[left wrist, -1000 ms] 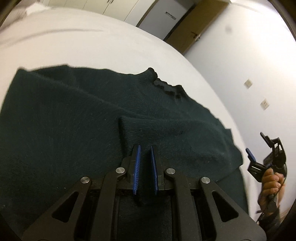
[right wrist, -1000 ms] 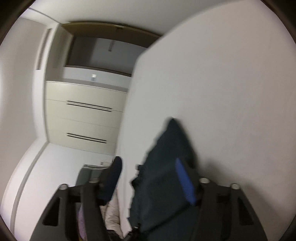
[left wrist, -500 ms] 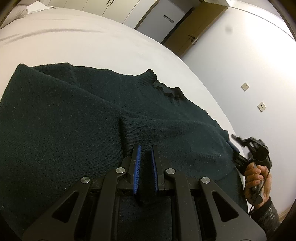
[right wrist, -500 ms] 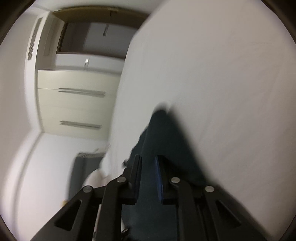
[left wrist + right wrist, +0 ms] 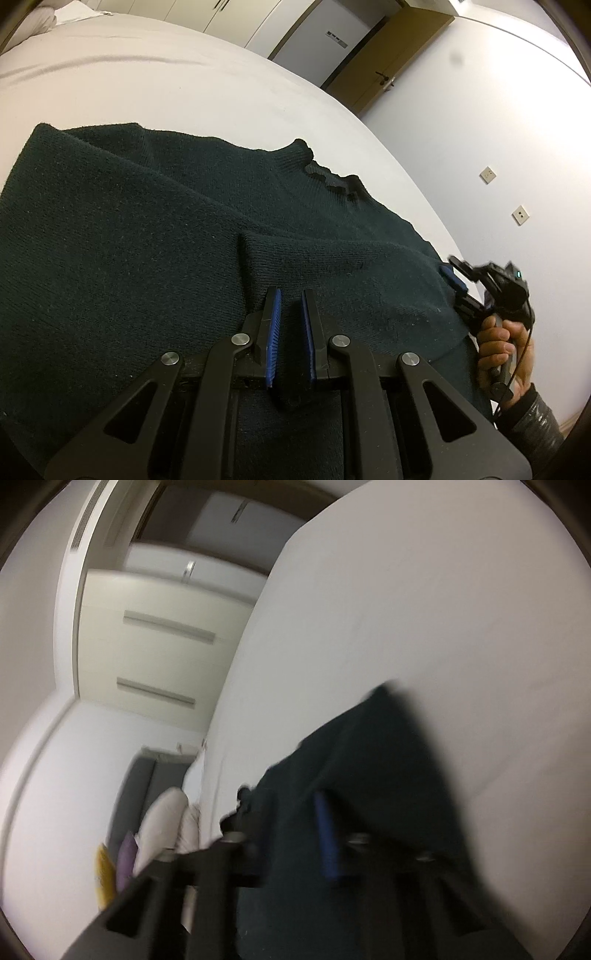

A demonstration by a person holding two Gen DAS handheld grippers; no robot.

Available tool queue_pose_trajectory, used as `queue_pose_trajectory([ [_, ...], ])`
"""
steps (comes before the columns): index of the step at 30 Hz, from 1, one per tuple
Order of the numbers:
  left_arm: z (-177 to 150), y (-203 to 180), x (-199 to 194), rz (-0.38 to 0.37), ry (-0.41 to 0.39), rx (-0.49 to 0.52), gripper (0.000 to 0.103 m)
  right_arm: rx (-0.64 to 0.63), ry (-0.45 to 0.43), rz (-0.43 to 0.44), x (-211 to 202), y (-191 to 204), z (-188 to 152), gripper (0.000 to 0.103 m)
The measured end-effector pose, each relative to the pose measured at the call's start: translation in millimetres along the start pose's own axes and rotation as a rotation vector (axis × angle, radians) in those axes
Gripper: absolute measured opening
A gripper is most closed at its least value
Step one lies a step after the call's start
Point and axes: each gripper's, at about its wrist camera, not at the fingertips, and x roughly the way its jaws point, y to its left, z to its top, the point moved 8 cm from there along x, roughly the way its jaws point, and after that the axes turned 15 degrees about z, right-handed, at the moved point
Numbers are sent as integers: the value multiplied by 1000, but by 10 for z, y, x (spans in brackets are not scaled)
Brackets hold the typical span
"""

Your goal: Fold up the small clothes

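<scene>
Sweater [image 5: 147,236] plain dark green knit. Bed sheet [image 5: 177,85] white. Gripper pads [image 5: 272,332] blue, gripper frames black. Door [image 5: 391,55] brown wood. Wardrobe [image 5: 155,642] cream. Walls pale white. Cushions [image 5: 110,867] yellow and purple. Sleeve [image 5: 535,424] grey.

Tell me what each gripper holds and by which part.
Both hold the sweater. The left gripper pinches a raised fold near its middle; the right gripper, whose jaws have just been closing, grips its edge.

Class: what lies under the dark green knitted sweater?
Around the dark green knitted sweater, a white bed sheet shows, so it lies on that. The sheet directly beneath, and anything there, is covered.
</scene>
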Motion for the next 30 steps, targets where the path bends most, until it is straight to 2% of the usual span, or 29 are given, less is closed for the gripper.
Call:
queue_pose_trajectory([
  [1,1,2,-7,0,0,-2,12,9,-46,-3,-166,-26,50,33],
  [2,0,7,-21,-1,1,-8,12,2,-85,-55,-316,-51,82,38],
  [3,-5,14,-56,7,3,-12,12,-6,-123,-67,-528,-33,77,45],
  [4,-21,20,-118,28,1,-7,12,-5,-140,-81,-725,-8,55,57],
  [6,-71,26,-286,90,-6,26,12,-52,-170,-107,-1082,158,-41,68],
  [7,-111,47,-365,130,-4,40,12,-112,-174,-115,-1251,309,-127,68],
  [9,-249,66,-630,151,2,58,12,-233,-166,-144,-1523,600,-321,69],
  [11,-381,55,-997,182,-36,101,12,-343,-165,-179,-1764,883,-578,74],
  [13,-494,7,-1337,211,-88,146,12,-485,-177,-216,-1977,1222,-873,88],
  [14,-567,-23,-1520,226,-117,169,14,-552,-191,-237,-2110,1360,-1002,92],
  [15,-662,-53,-1696,243,-136,192,23,-624,-203,-256,-2246,1485,-1159,100],
  [16,-746,-78,-1827,253,-150,209,30,-689,-211,-261,-2320,1630,-1330,103],
  [18,-944,-114,-2146,288,-203,228,92,-797,-219,-232,-2530,1892,-1661,103],
  [19,-1030,-129,-2310,311,-243,231,99,-826,-214,-227,-2600,1964,-1715,103],
  [21,-1240,-181,-2635,323,-315,253,102,-878,-200,-238,-2661,2087,-1948,103],
  [24,-1575,-218,-2811,276,-252,255,102,-917,-172,-239,-2631,2179,-2193,103],
  [26,-1823,-224,-2924,223,-202,228,102,-932,-156,-278,-2594,2139,-2303,103],
  [27,-1954,-223,-2969,228,-186,231,102,-953,-147,-303,-2579,2127,-2358,103],
  [30,-2238,-166,-3051,310,-169,303,102,-1053,-118,-412,-2600,2090,-2594,103],
])
